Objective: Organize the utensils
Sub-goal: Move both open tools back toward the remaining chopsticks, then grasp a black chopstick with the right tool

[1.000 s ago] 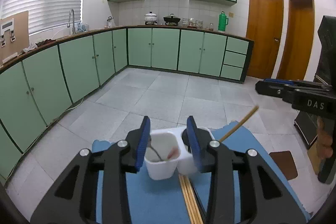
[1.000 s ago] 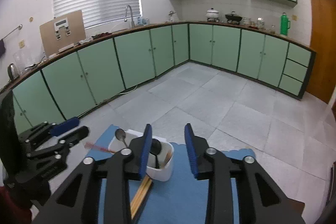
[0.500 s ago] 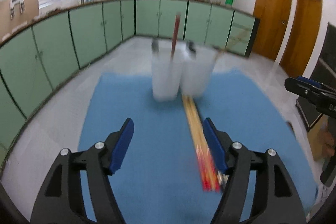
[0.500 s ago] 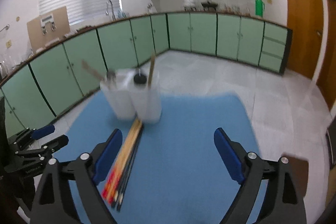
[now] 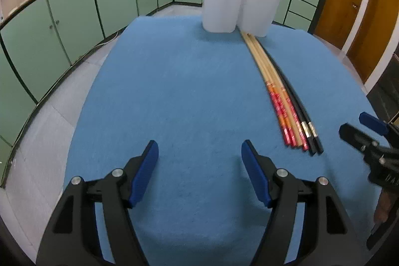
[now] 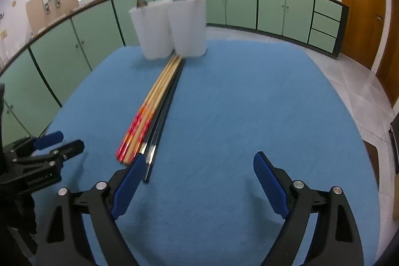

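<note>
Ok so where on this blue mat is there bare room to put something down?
The blue mat is bare left of the chopsticks, from the white holder down to the left gripper. It is also bare right of the chopsticks, ahead of the right gripper. It is crowded only along the chopstick row and at the holder.

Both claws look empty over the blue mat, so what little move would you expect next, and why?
Probably the right gripper shifts slightly left and closes on the near ends of the chopsticks. Its jaws are closing but hold nothing, and its left finger sits beside those ends. The white holder already holds some utensils.
</note>
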Motion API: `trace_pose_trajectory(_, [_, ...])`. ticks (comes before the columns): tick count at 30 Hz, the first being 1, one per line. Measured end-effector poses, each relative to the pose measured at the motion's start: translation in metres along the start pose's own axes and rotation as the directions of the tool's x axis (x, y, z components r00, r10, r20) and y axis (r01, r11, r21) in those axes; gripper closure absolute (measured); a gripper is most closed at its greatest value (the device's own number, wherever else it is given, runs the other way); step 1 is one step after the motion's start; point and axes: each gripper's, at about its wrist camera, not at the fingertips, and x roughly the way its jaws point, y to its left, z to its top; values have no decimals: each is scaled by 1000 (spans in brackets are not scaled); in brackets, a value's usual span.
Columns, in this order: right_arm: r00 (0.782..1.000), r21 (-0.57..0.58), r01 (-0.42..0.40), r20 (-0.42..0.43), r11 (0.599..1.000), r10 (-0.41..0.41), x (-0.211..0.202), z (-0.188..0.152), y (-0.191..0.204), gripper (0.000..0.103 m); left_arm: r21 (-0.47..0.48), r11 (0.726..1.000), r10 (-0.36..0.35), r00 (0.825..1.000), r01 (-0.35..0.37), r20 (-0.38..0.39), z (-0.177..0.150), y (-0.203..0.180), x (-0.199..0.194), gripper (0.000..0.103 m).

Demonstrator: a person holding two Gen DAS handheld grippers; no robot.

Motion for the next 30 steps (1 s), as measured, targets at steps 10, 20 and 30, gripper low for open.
trace_pose_trajectory(10, [998,-45,-7,-61,999,5,18,-8,26,41,-2,1000,4,1000,-4,0,-1,-2,3,33])
trace_pose_trajectory(20, [997,-80,-43,-60,996,38,17,-9,33,82,17,1000,3,1000,-3,2,1,-13,6,31])
trace_pose_trajectory(30, [997,-40,-47,-61,998,45,12,-11,17,96,51,998,-42,999,43,-8,2,-35,4,30])
